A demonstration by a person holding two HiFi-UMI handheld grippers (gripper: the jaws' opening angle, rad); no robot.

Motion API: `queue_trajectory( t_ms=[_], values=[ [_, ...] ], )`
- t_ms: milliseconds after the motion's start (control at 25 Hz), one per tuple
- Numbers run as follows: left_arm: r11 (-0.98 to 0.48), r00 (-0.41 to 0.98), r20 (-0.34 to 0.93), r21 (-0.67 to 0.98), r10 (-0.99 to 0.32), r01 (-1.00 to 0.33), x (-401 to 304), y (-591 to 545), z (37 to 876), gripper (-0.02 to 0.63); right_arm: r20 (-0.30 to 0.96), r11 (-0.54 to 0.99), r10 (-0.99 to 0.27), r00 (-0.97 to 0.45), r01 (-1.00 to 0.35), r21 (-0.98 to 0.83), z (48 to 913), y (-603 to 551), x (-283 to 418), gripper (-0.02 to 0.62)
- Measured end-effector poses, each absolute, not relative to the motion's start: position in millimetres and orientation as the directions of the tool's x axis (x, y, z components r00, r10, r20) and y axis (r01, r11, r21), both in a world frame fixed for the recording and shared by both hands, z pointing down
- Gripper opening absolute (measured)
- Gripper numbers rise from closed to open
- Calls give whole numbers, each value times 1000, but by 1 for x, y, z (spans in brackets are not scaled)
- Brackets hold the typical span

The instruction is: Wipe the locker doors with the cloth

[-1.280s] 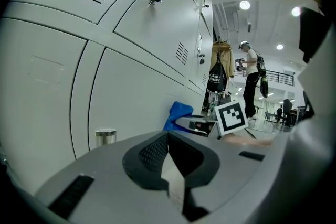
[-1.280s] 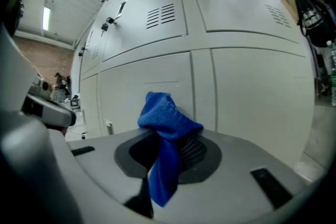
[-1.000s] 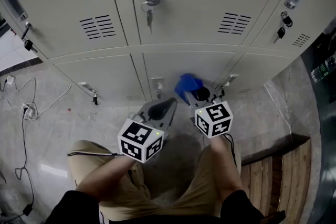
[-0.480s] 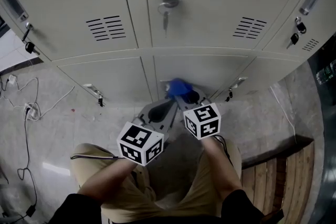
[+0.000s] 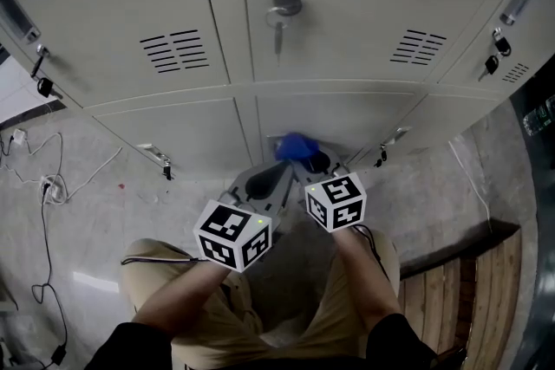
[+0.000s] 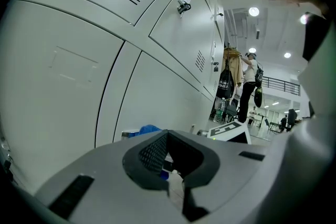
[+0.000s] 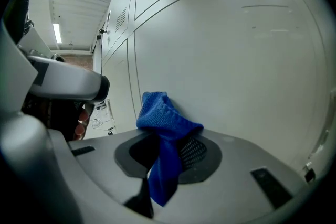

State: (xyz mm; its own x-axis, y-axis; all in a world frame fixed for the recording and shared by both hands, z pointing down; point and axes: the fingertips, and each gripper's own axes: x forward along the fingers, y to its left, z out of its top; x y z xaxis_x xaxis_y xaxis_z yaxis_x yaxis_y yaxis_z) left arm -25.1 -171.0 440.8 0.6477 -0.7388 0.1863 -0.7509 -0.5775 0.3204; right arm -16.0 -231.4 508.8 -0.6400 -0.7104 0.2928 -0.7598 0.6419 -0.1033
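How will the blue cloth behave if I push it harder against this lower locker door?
Probably floppy: the blue cloth droops in folds from the shut right claw, so it should squash flat on the locker door. Its knitted-looking texture likely grips rather than slides. It looks light, unlikely to pull free.

Grey mottled stone floor (image 5: pixel 113 225) fills left and centre of head view. Row of pale lockers (image 5: pixel 173 127) stands on it along top, bases meeting floor. Far left: thin dark cables (image 5: pixel 42 238) trail loosely across floor, joining small white plug block (image 5: pixel 50 186). Lower right: slatted wooden platform (image 5: pixel 473 299) with dark edge rests on floor, well apart from cables.
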Motion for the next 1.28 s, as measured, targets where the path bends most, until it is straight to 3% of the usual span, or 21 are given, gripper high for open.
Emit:
queue_trajectory(
  t_ms=[560, 1280],
  values=[
    [-610, 684, 212, 322, -698, -724, -2, -167, 450, 9, 298, 564, -771, -562, -821, -90, 509, -238, 33, 81],
    [-663, 744, 234, 341, -626, -666, 30, -163, 461, 9, 289, 343, -885, -366, -931, -127, 514, -251, 142, 81]
  ],
)
